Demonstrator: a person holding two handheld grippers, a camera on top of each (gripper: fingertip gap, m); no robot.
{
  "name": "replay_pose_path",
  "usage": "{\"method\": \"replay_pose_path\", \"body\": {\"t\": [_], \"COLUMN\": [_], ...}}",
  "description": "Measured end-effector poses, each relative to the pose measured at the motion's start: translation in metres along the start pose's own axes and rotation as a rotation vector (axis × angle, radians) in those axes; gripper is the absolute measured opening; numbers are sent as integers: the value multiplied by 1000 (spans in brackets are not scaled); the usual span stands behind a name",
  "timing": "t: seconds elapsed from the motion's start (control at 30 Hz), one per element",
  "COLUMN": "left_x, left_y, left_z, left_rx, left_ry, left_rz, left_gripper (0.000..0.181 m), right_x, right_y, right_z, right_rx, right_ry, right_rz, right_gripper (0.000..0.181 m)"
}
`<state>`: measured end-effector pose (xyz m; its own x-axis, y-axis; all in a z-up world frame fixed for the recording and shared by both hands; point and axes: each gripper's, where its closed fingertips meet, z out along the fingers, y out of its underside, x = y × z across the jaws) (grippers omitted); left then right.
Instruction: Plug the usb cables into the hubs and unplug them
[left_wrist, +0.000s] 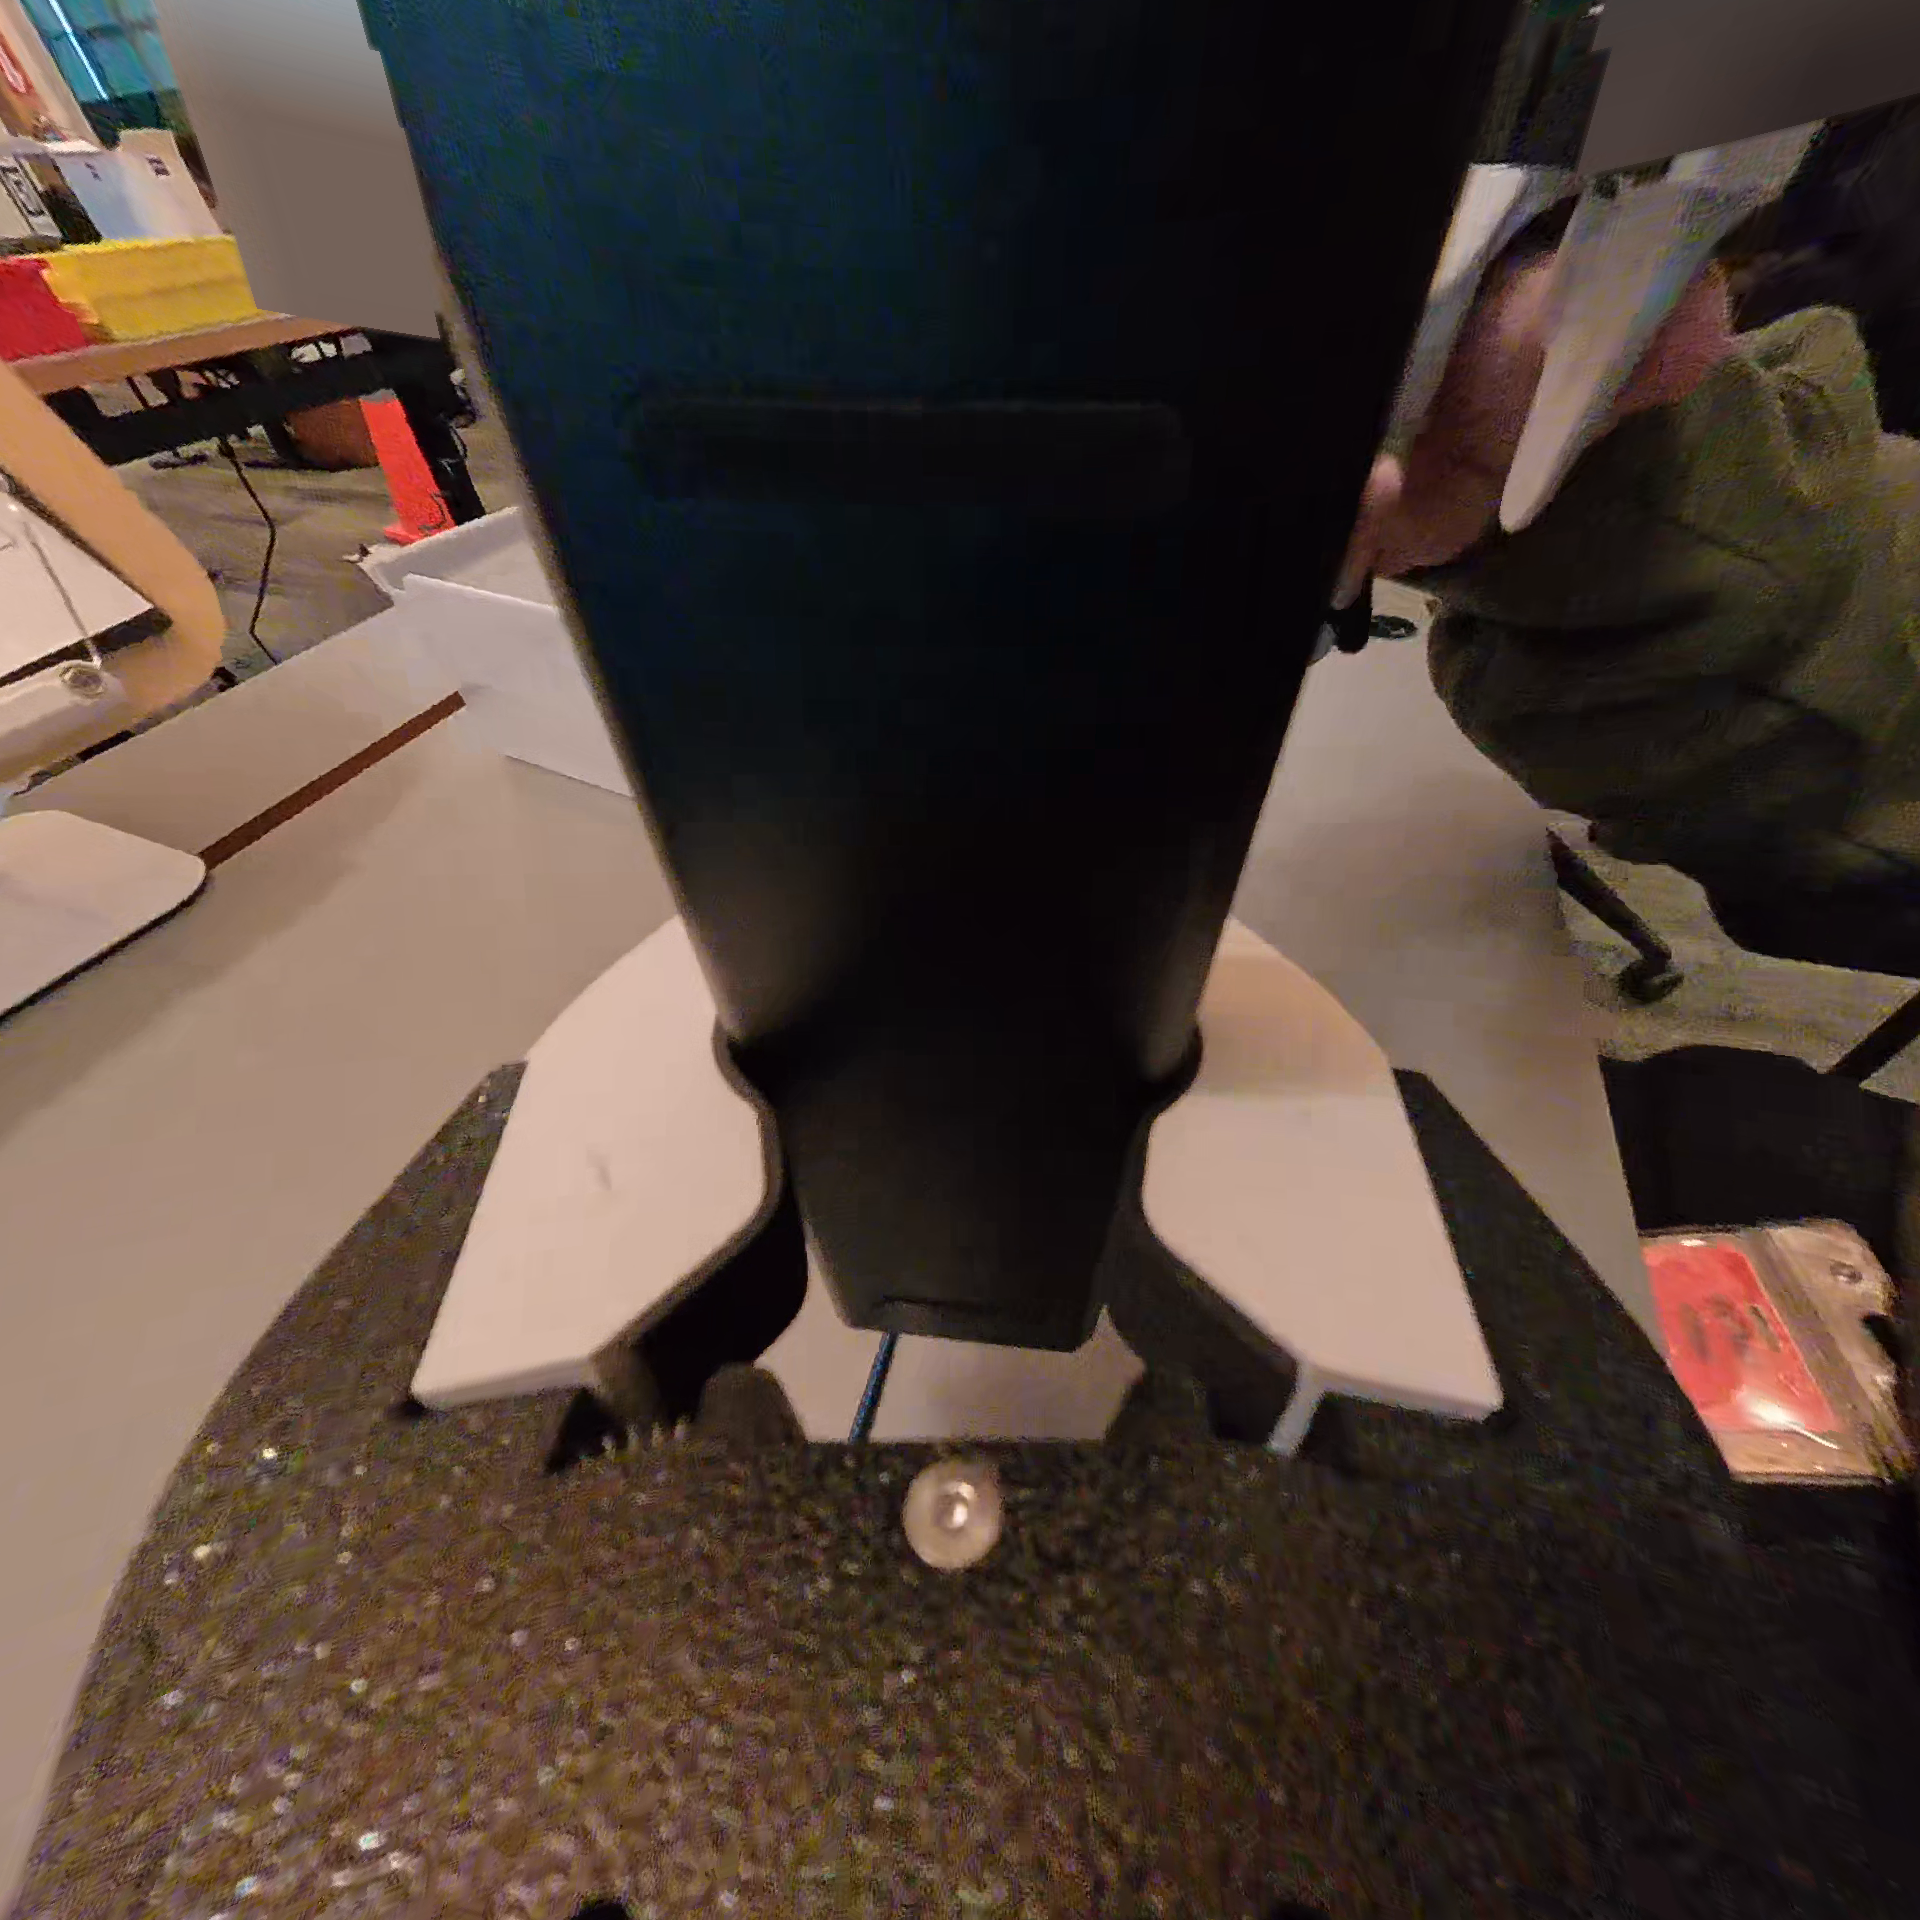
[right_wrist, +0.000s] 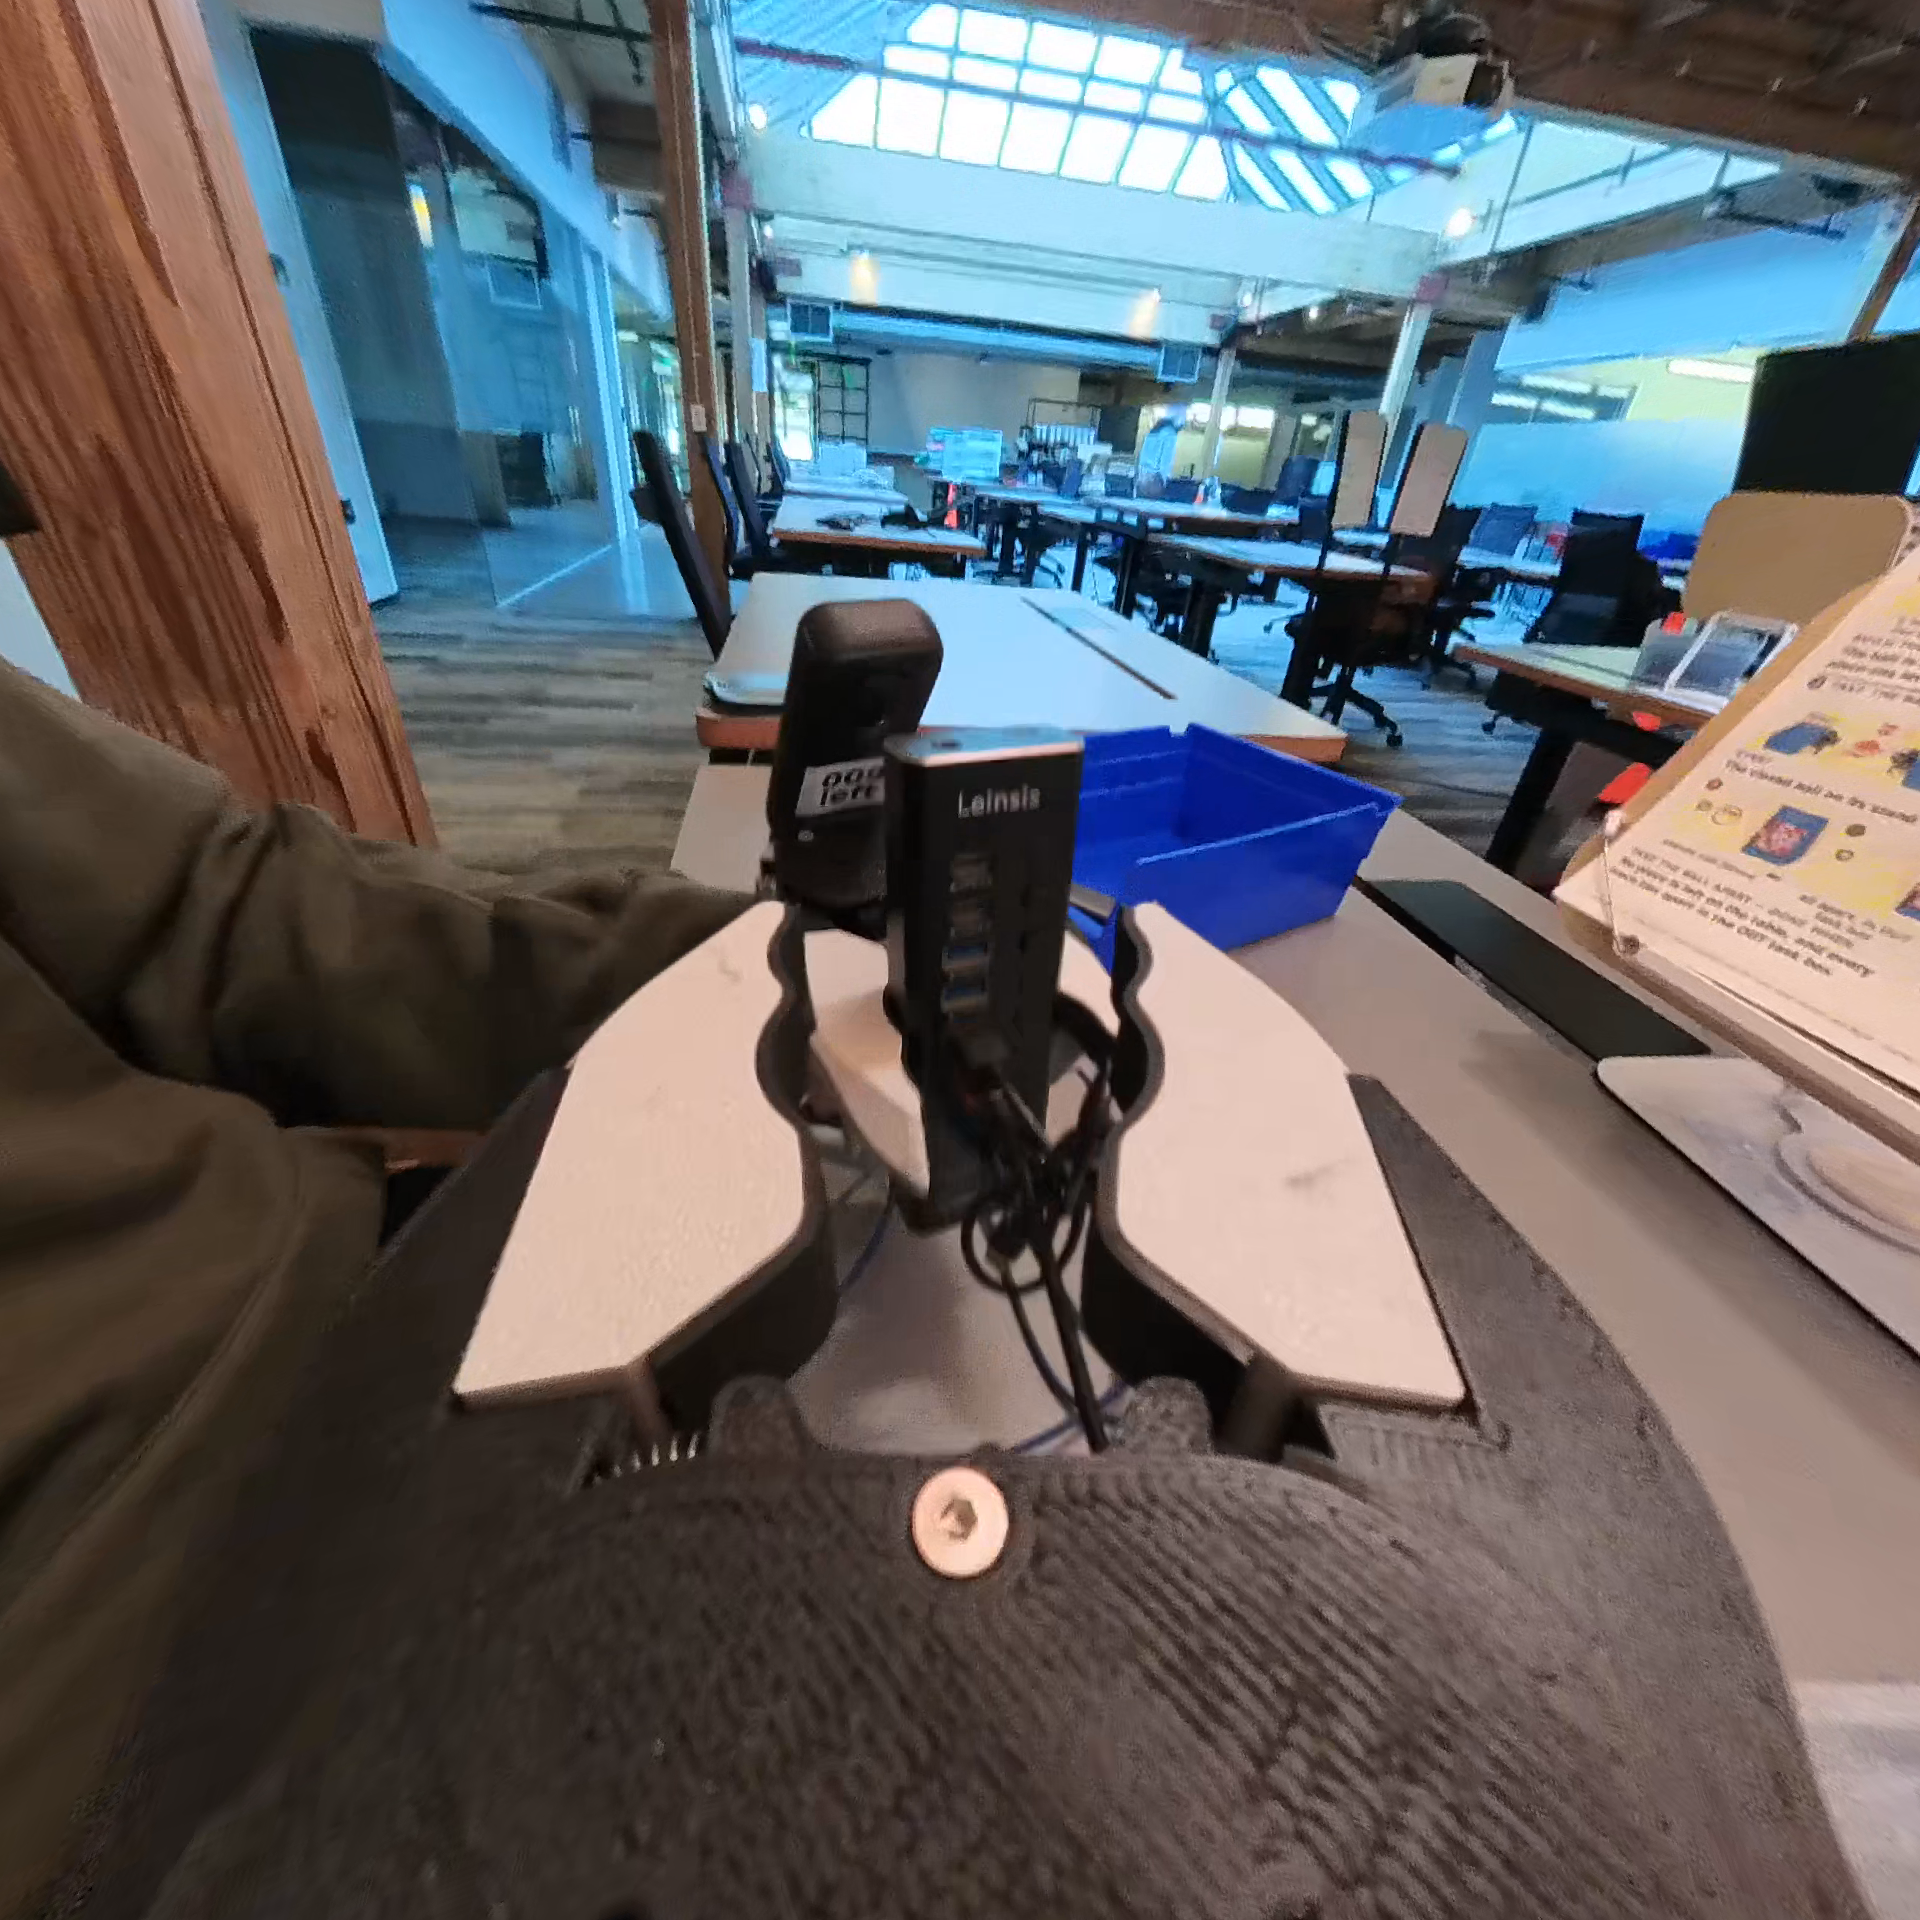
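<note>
left gripper (left_wrist: 956, 1049) is clamped on the usb hub (left_wrist: 935, 623), holding it upright off the grey table (left_wrist: 312, 1039). in the left wrist view the hub's black back fills the middle of the frame, its lower end pinched between the white fingers (left_wrist: 613, 1216); a thin blue cable (left_wrist: 873, 1382) shows just under it.

right wrist view: same hub (right_wrist: 982, 966) stands tall, port side facing the camera, row of ports down its face. a tangle of thin black cables (right_wrist: 1029, 1174) hangs at its lower ports and trails down toward the camera; can't tell which are seated. the left gripper's white finger (right_wrist: 862, 1070) sits against the hub's lower left, with its black camera body (right_wrist: 847, 748) behind.

right gripper (right_wrist: 951, 1060) has its jaws apart, one finger on each side of the hub and cable bundle, not touching the hub as far as i can see.

blue bin (right_wrist: 1216, 831) on the table just behind the hub. white instruction sheet (right_wrist: 1766, 831) on a stand at right. olive sleeve (right_wrist: 208, 987) at left of the right wrist view.
</note>
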<state>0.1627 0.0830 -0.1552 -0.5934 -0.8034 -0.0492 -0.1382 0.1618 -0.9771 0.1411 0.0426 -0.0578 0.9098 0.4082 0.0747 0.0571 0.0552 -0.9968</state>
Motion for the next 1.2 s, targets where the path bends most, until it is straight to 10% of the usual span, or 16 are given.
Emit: {"method": "replay_pose_path", "body": {"t": [0.6,1.2], "left_x": [-15,-21], "left_y": [21,29], "left_z": [-55,-52], "left_rx": [186,207], "left_ry": [104,178], "left_rz": [-73,22], "left_gripper": [76,71], "right_x": [-27,4], "right_y": [41,95], "right_z": [109,109], "right_rx": [-347,-1043], "right_ry": [-84,-120], "right_rz": [-113,-187], "right_gripper": [29,27]}}
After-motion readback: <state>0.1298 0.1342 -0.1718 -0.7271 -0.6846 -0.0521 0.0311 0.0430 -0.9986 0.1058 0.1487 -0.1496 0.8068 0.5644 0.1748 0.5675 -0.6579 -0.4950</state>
